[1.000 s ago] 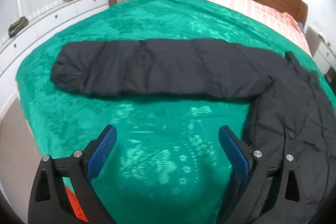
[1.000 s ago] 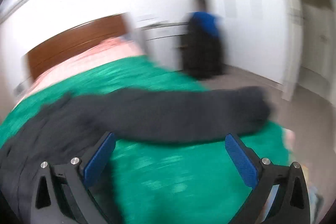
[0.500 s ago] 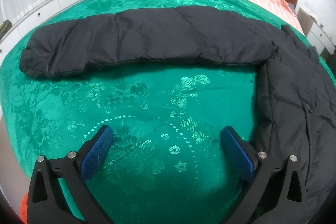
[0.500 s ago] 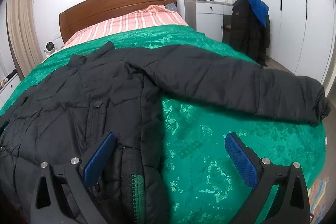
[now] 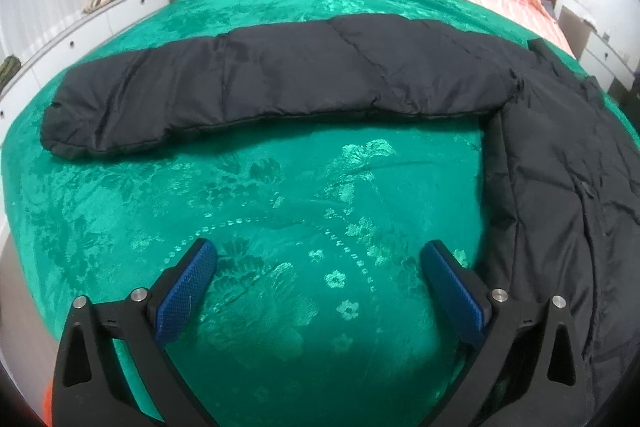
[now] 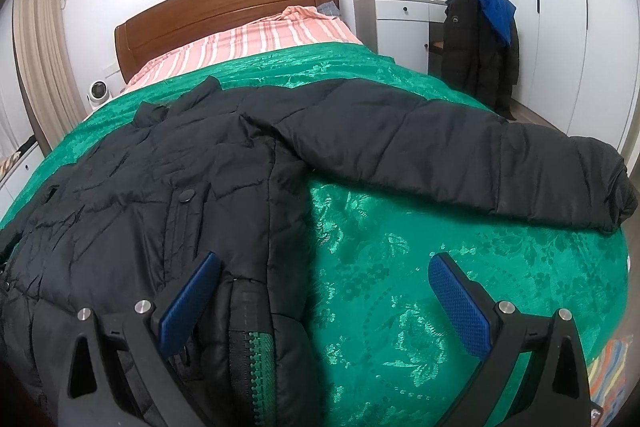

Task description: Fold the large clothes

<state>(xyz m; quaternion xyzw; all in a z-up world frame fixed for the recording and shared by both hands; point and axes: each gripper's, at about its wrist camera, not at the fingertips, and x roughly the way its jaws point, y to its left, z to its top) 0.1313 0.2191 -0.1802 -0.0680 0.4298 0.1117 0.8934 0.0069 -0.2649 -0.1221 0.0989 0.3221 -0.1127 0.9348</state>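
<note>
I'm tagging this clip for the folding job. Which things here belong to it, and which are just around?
Part of the job:
black puffer jacket, spread with both sleeves out
green bedspread under it
left gripper, open
right gripper, open

Just around:
dark coat with blue hood by the wardrobe
striped pink sheet
small white fan

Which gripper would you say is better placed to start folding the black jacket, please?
Probably right: the right gripper is open, its jaws straddling the black jacket side edge near the hem. The left gripper, also open, hovers over bare green bedspread.

Bare bedspread [image 5: 320,195] below outstretched sleeve [image 5: 260,87]
</note>
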